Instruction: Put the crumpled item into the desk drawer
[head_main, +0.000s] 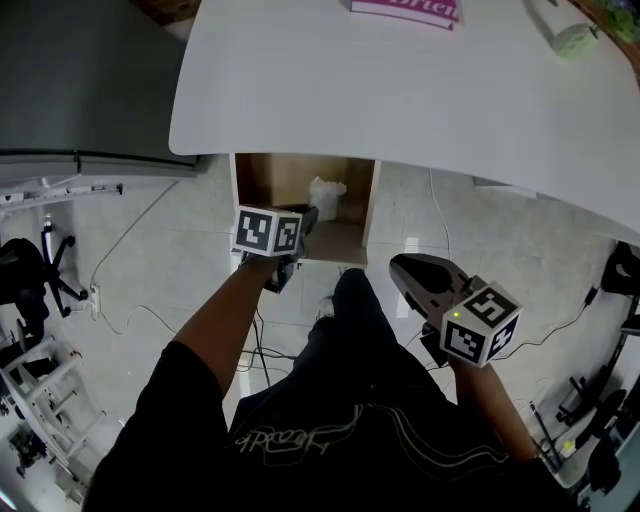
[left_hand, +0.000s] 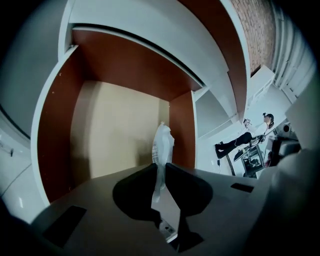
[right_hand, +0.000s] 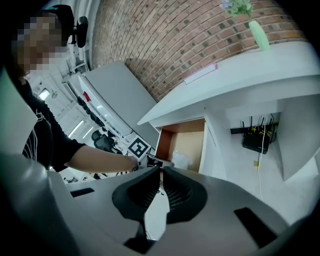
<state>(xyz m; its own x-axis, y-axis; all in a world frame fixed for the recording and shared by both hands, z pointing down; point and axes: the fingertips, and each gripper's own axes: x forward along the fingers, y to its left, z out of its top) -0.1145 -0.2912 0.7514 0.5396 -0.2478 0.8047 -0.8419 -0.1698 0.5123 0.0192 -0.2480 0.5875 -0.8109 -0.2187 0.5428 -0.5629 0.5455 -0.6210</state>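
- Grip status: my left gripper (head_main: 308, 214) has its jaws pinched on a thin fold of the crumpled item (head_main: 327, 196). Most of the white wad stands out past the tips, inside the open desk drawer (head_main: 250, 180).
- Right gripper (head_main: 400, 268): jaws together, nothing between them. It is held well apart from the drawer, on the far side of my leg.
- Fault 1, item clings. The pinch is on a narrow, film-like tail. If I part the jaws and the tail sticks to a pad, I judge the item could ride back out when I withdraw.
- Fault 2, item lands outside. The wad sits close to the drawer's right wall. A release made while swinging sideways could drop it over that wall onto the floor.
- Fault 3, collision. The left gripper's tips are near the drawer's front rim and just below the edge of the desk (head_main: 400, 90). A steep pull upward may strike that edge.
- Container, drawer: brown side walls, pale inner panel. The crumpled item is the only content I can see. I cannot tell whether it touches the bottom.
- Desk top: a pink book (head_main: 405, 8) and a green object (head_main: 575, 39), neither involved.
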